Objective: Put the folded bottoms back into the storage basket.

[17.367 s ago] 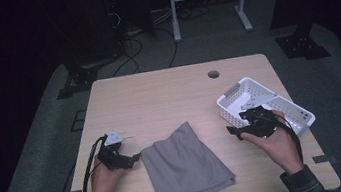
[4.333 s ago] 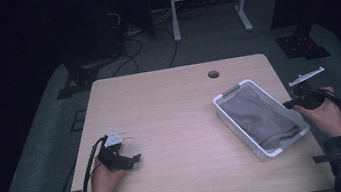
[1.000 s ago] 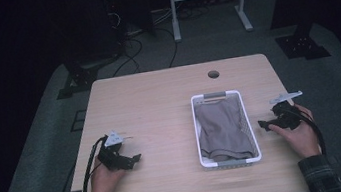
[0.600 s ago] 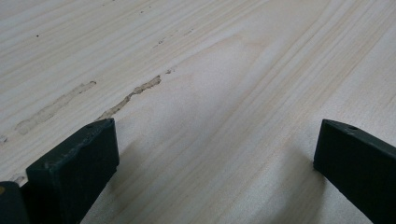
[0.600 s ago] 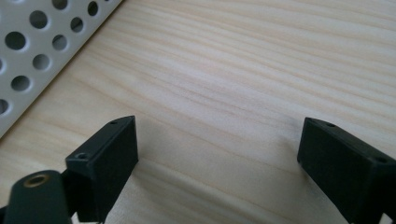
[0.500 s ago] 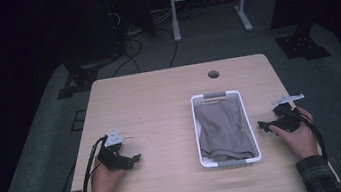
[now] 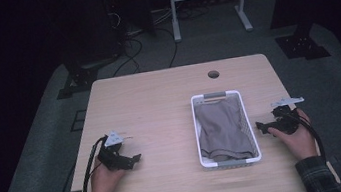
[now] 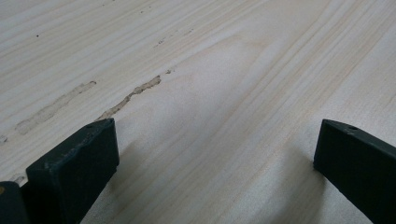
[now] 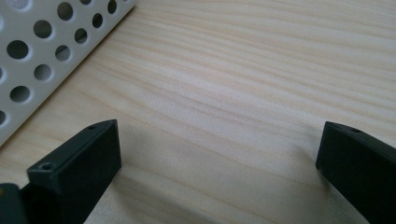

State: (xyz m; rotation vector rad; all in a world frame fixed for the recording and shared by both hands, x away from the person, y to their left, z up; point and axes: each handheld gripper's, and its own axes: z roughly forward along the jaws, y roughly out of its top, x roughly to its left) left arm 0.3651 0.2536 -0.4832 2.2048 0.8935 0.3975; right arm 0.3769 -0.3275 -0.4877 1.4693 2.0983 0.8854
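Grey cloth [image 7: 223, 129] sits folded inside the white basket [image 7: 251, 130], which stands lengthwise on the right half of the table [image 7: 160, 107], short end w/ grey handle facing away from the person. Right gripper [image 7: 265, 126] rests on the wood just beside the basket's right wall, jaws wide apart & empty; the right gripper view shows bare table between them and the perforated basket wall [image 9: 42, 56] off at upper left, not touched. Left gripper [image 7: 134, 158] lies well apart on the left side of the table, jaws also spread w/ nothing but wood grain between them in the left gripper view. Judging from this, the packing looks done & the step in hand is the release/park. To do it well: keep both tongs open, lift or slide the right one straight away from the basket wall so a jaw tip doesn't catch the rim or a hole & drag the basket askew. Don't sweep over the cloth, which lies a bit bunched toward the near end & could snag. Left hand [image 7: 100, 179] needs no move; leave it flat, cable [image 7: 88, 168] clear of the table edge.
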